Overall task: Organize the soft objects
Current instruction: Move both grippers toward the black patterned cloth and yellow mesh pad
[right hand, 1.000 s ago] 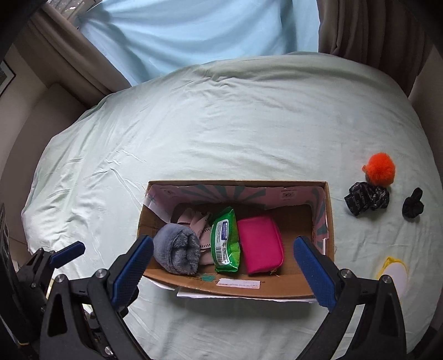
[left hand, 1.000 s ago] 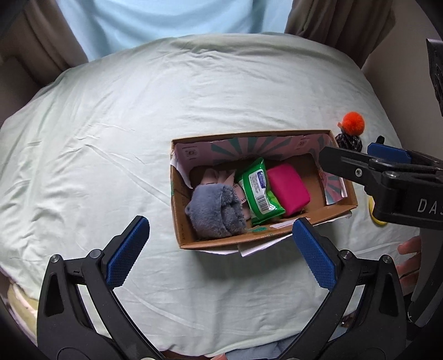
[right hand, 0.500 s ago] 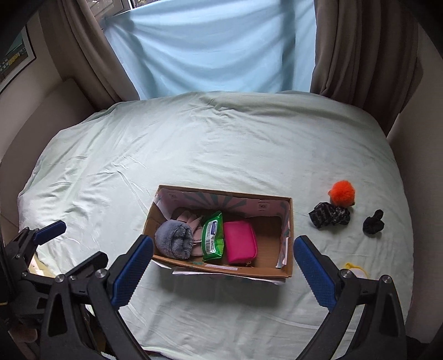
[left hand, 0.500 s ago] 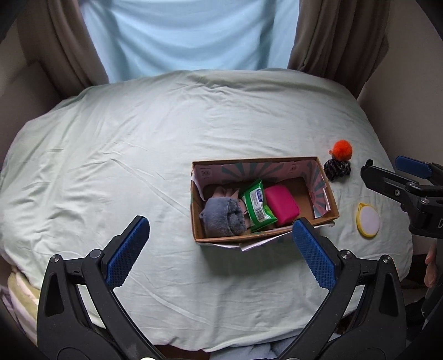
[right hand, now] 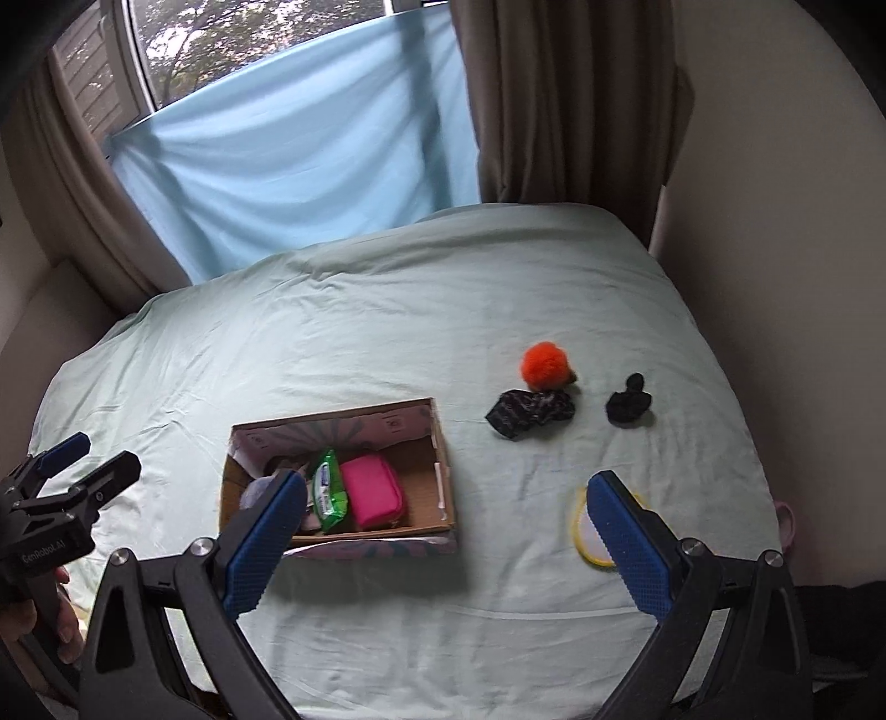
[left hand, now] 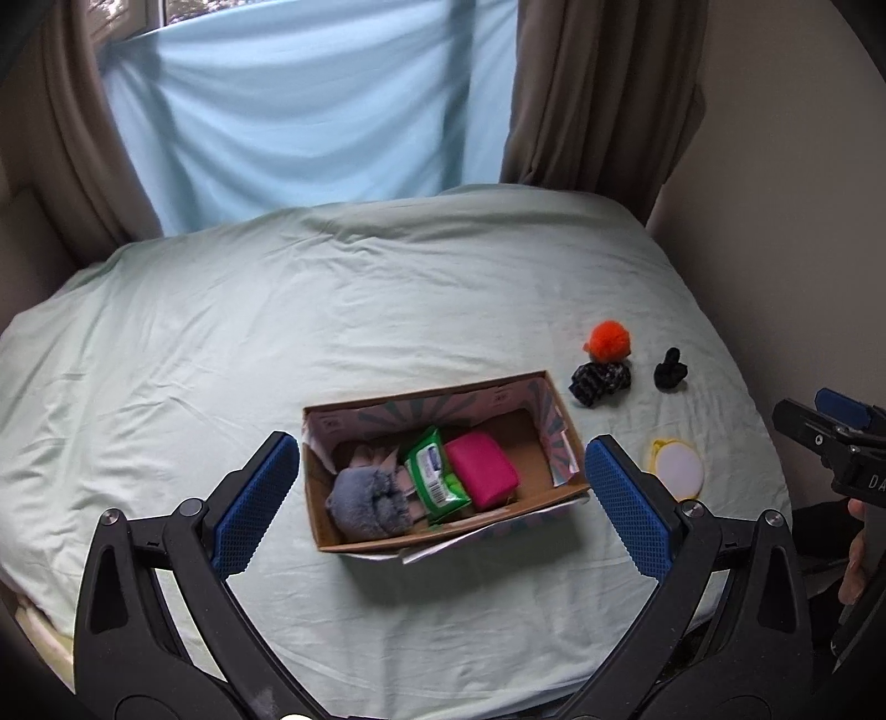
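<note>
One cardboard box [left hand: 354, 540] is sitting on the bed [left hand: 387, 288], holding four things: one grey plush [left hand: 368, 501], one pinkish item [left hand: 376, 457] half hidden behind it, one green wipes pack [left hand: 434, 479] and one pink pouch [left hand: 482, 468]. Four more are lying outside it: one orange pom-pom [left hand: 609, 339], two dark scrunchies [left hand: 601, 379] [left hand: 671, 371] and one yellow-rimmed round pad [left hand: 681, 468].

A home bedroom is indicated. A bed [right hand: 387, 310] covered by a pale green sheet fills the frame centre; brown curtains [right hand: 570, 99] and a window [right hand: 232, 44] are seen along the top.
</note>
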A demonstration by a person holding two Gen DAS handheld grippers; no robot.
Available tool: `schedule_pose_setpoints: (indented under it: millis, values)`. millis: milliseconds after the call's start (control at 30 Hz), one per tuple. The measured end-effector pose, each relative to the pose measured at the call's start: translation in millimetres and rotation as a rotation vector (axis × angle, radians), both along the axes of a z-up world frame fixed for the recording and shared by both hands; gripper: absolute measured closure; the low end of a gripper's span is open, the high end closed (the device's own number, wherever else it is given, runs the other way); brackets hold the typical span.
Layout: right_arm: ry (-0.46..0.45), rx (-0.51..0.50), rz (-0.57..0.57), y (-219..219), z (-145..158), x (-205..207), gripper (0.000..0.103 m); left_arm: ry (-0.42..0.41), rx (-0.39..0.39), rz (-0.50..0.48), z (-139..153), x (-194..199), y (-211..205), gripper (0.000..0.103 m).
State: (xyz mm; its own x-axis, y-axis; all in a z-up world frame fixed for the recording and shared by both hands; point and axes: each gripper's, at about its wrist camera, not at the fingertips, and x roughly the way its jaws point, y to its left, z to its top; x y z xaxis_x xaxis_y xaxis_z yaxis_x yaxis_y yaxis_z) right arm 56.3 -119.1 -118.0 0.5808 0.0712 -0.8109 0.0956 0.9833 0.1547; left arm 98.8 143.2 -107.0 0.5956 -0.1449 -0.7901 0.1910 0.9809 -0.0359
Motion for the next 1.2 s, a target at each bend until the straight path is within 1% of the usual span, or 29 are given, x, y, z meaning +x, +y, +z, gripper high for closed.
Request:
schedule_pose_setpoints:
  millis: [67, 267, 367, 533, 700, 900, 967, 1033, 1200]
  values:
    - [0.011, -0.002, -0.036, -20, -6, -2, 0.002, 0.001, 0.002, -0.018, -1, 8, -20, 0.0]
    - [0.034, -0.02, -0.084, -72, -25, 1, 0.002, 0.025, 0.032, -0.056, -13, 38, -88, 0.0]
    - [0.059, -0.003, -0.1, -97, -41, 7, 0.002, 0.053, 0.047, -0.099, -26, 57, -124, 0.0]
    - [0.113, 0.044, -0.154, -132, -73, 16, 0.002, 0.112, 0.069, -0.194, -56, 93, -182, 0.0]
    - [0.179, 0.058, -0.198, -155, -112, 27, 0.002, 0.179, 0.104, -0.281, -99, 133, -232, 0.0]
    - [0.26, 0.105, -0.285, -174, -166, 34, 0.002, 0.273, 0.157, -0.367, -164, 175, -282, 0.0]
    - [0.289, 0.118, -0.31, -177, -185, 36, 0.002, 0.321, 0.171, -0.378, -190, 189, -294, 0.0]
    - [0.319, 0.128, -0.324, -178, -203, 39, 0.002, 0.374, 0.169, -0.38, -215, 202, -302, 0.0]
    - [0.378, 0.142, -0.343, -175, -243, 47, 0.002, 0.433, 0.198, -0.401, -262, 221, -319, 0.001]
